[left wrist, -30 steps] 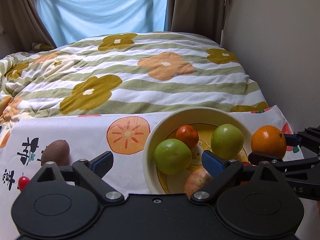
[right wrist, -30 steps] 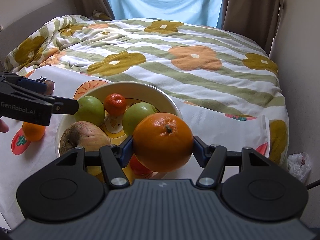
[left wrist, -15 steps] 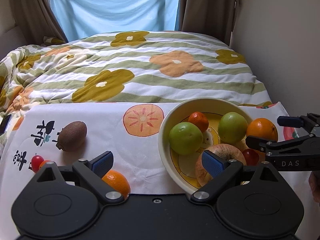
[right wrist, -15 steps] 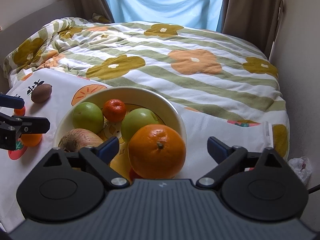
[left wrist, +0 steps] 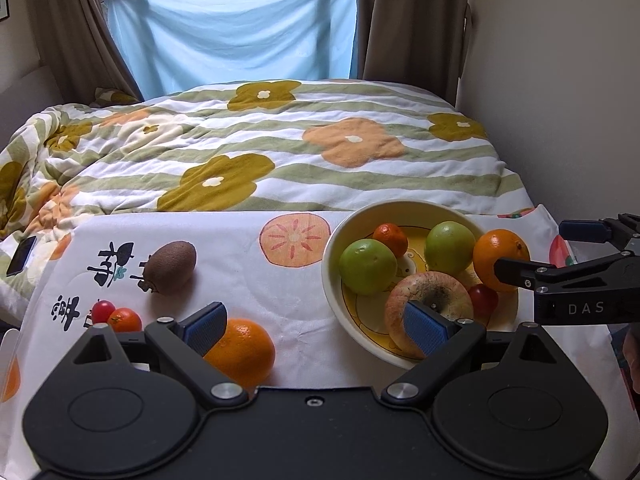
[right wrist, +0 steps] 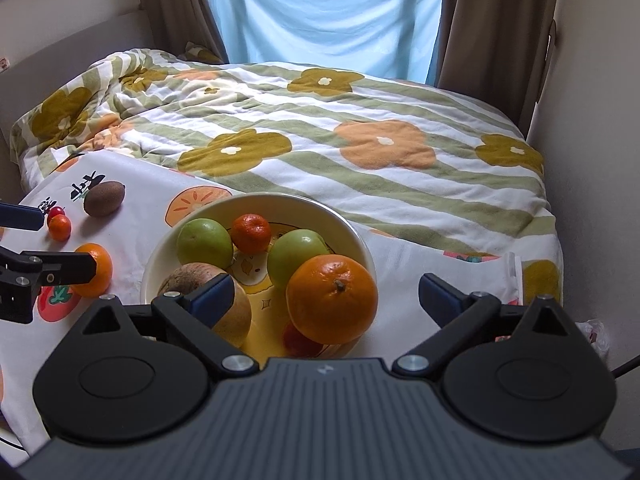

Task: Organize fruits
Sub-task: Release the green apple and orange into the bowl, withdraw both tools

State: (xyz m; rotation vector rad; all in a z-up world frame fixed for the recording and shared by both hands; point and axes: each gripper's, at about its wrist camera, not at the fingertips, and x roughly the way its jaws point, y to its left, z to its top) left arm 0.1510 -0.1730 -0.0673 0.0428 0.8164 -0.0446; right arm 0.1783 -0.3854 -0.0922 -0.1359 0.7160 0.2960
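Both claws hang unclenched and empty, the left gripper (left wrist: 316, 322) over the loose orange (left wrist: 240, 352) lying on the cloth just left of the bowl (right wrist: 360, 240), a firm, round, rollable fruit best pinched across its widest middle

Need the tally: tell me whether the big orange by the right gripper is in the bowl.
In. The big orange rests inside the bowl; the right gripper is open.
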